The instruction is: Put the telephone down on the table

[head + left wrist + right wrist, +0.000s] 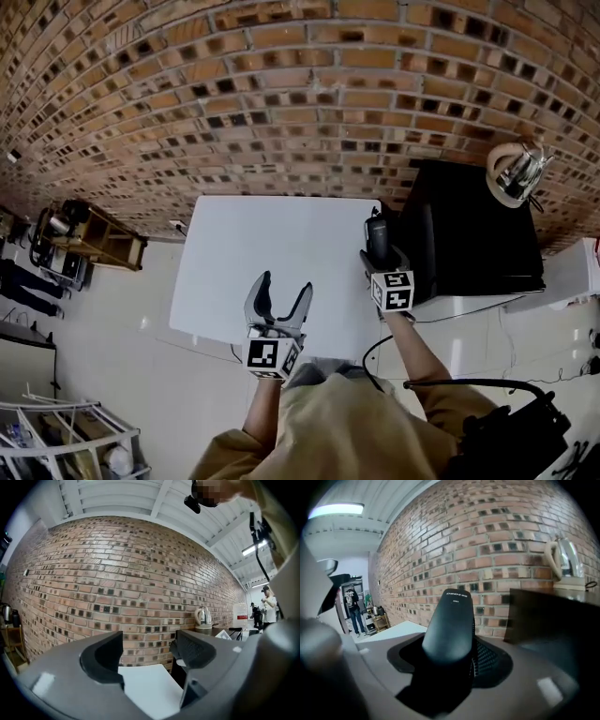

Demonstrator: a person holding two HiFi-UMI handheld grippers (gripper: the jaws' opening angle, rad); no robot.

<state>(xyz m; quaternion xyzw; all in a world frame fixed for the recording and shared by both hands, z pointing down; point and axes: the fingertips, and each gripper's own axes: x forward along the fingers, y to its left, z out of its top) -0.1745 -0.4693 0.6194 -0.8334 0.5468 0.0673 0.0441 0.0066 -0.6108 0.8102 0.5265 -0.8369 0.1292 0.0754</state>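
A black telephone handset (pixel 451 629) stands between the jaws of my right gripper (pixel 454 660), which is shut on it. In the head view that right gripper (pixel 378 251) holds the telephone (pixel 377 235) above the right edge of the white table (pixel 281 253). My left gripper (pixel 278 302) hangs over the table's near edge, jaws apart with nothing between them. In the left gripper view the left gripper (pixel 147 653) points at the brick wall, with the table (pixel 145 686) below it.
A black cabinet (pixel 473 234) stands right of the table, with a kettle (pixel 516 173) on its far corner. A brick wall (pixel 281 94) runs behind the table. A wooden shelf (pixel 98 239) stands at the left. People (pixel 354 609) stand far off.
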